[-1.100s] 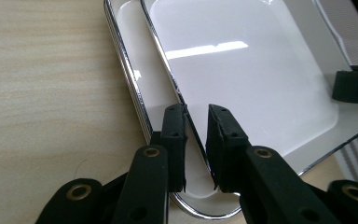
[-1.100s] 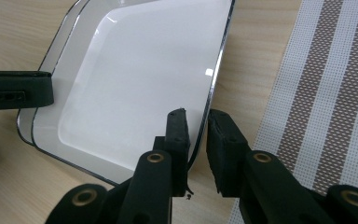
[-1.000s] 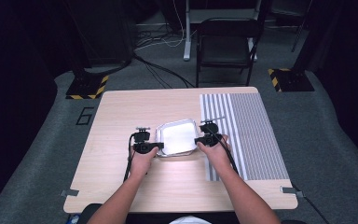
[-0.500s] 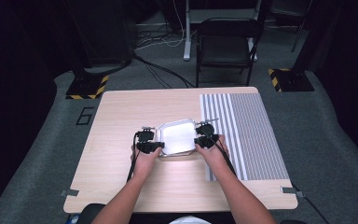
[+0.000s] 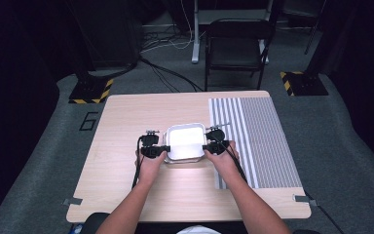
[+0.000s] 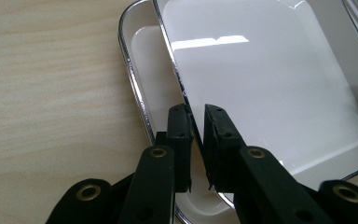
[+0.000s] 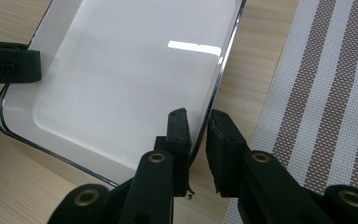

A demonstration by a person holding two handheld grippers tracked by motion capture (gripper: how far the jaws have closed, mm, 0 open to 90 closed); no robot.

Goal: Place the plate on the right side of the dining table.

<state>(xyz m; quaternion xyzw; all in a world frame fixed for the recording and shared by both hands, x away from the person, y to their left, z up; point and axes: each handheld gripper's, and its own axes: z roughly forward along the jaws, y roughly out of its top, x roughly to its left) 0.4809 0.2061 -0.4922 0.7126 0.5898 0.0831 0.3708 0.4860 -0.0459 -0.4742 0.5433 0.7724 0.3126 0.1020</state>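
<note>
A white tray point(image 5: 185, 142) with a chrome rim is held at the table's middle, one gripper on each side. My left gripper point(image 5: 164, 148) is shut on its left rim; seen close in the left gripper view, my left gripper point(image 6: 198, 109) pinches the upper tray point(image 6: 270, 79), which sits slightly offset over a second, like tray point(image 6: 151, 65) below it. My right gripper point(image 5: 205, 146) is shut on the right rim. In the right gripper view, my right gripper point(image 7: 196, 114) clamps the tray point(image 7: 130, 70) at its edge.
The wooden table point(image 5: 126, 117) has a grey striped mat point(image 5: 258, 136) on its right part, close to the tray's right rim; the mat point(image 7: 326, 93) lies just beside my right gripper. A black folding chair point(image 5: 236, 46) stands beyond the far edge.
Both hands have edged slightly forward, and the tray between them now sits squarer to the table. Both grips are unchanged.
</note>
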